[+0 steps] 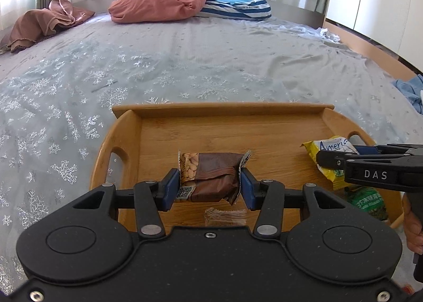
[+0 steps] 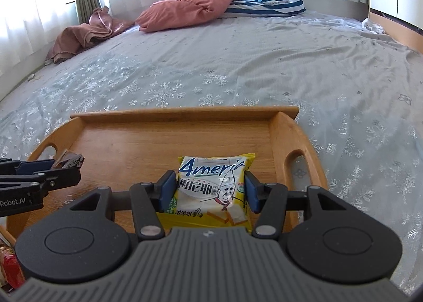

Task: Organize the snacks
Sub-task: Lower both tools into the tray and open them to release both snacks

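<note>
A wooden tray with cut-out handles lies on the bed. My left gripper is shut on a brown peanut snack packet, held just above the tray's floor on its left half. My right gripper is shut on a yellow and white snack packet, over the same tray on its right half. In the left wrist view the right gripper comes in from the right with the yellow packet. The left gripper shows at the left edge of the right wrist view.
A green snack packet lies near the tray's right front, under the right gripper. A small clear wrapper rests on the tray floor. Pillows and a brown cloth lie at the far end of the grey bedspread. A hand shows at right.
</note>
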A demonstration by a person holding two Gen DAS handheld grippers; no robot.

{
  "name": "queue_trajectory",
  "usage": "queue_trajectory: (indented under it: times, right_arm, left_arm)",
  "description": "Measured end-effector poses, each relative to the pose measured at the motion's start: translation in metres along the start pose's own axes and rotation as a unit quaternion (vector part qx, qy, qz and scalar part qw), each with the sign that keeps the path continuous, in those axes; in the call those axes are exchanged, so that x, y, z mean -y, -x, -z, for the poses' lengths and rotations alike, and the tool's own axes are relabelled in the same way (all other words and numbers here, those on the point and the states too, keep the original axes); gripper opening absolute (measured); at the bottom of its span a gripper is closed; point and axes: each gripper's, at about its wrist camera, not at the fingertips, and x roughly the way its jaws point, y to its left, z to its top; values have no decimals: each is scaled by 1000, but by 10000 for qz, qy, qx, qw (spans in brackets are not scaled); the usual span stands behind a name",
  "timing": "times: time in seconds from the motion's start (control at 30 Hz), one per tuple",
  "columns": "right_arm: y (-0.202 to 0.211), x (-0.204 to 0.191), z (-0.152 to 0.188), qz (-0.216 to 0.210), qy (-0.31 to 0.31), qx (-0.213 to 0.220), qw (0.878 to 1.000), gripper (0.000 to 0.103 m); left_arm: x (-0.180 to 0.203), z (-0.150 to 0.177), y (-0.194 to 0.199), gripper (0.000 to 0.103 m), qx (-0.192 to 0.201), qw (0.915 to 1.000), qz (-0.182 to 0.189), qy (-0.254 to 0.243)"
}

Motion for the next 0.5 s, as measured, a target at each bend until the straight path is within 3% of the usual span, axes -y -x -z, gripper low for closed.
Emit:
queue_trajectory:
  times: [0.5]
  right_arm:
    - [-8, 6, 4, 99, -41, -68, 9999, 59]
  left_arm:
    - [1, 4, -15, 46, -153, 9997, -188, 11]
